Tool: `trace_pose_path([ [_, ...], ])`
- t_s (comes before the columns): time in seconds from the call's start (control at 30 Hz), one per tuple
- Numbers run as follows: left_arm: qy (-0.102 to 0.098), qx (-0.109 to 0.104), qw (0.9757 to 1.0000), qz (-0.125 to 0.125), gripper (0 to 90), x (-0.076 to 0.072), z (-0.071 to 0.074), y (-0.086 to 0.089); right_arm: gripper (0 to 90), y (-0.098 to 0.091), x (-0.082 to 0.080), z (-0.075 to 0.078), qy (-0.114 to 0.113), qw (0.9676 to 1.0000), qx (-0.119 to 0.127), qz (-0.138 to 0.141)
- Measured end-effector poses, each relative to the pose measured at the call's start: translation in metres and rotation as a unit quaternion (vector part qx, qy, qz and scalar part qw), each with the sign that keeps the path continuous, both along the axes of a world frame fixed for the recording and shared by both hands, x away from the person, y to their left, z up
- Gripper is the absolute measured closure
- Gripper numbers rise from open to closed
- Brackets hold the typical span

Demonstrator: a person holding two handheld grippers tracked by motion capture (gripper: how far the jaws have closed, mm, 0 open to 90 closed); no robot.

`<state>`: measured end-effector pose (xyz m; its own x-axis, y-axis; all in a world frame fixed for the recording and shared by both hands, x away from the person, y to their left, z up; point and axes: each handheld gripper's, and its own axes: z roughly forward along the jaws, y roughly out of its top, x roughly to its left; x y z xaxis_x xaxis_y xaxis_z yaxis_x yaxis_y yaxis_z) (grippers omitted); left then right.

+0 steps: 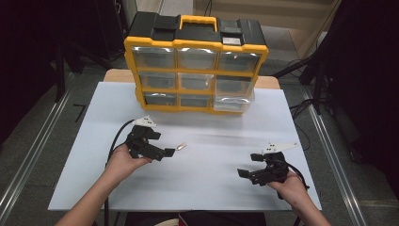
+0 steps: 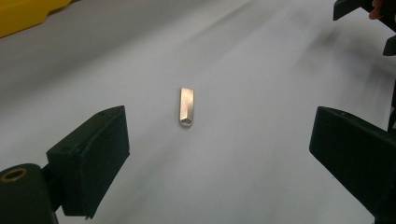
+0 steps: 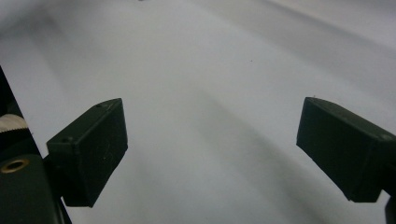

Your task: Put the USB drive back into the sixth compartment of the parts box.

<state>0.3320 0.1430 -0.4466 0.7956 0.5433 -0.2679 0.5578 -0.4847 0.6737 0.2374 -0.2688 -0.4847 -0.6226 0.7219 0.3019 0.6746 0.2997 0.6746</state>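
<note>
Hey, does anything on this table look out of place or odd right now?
One thing: a small metal piece lies loose on the white table, just ahead of the open left tongs, apart from the yellow drawer organizer. The bottom-right drawer also sticks out slightly.

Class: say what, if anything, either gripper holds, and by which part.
Nothing. The left gripper is open, with the metal piece lying untouched on the table ahead. The right gripper is open and empty.

No text, label or number is legible anywhere.
</note>
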Motion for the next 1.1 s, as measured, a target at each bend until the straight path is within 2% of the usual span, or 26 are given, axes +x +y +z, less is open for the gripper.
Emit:
trace_pose_path([
  [0.23,-0.002,-0.002,1.0000,0.001,7.1,0.008,-0.001,-0.006,7.3,0.000,0.000,0.001,-0.001,1.0000,0.000,-0.002],
  [0.47,-0.007,0.009,0.9999,-0.005,7.1,0.016,-0.002,-0.017,7.3,0.000,0.000,0.000,0.001,1.0000,0.001,0.000],
  [0.63,-0.009,0.008,0.9999,-0.005,7.2,0.020,-0.004,-0.023,7.3,0.000,0.000,0.000,0.001,1.0000,0.001,-0.001],
  [0.77,-0.012,0.020,0.9997,0.004,13.8,0.023,-0.005,-0.029,7.3,0.000,0.000,0.000,0.001,1.0000,0.001,0.000],
  [1.1,-0.018,0.019,0.9996,-0.010,13.8,0.031,-0.007,-0.047,7.3,0.000,0.000,0.000,0.003,1.0000,0.000,0.000],
])
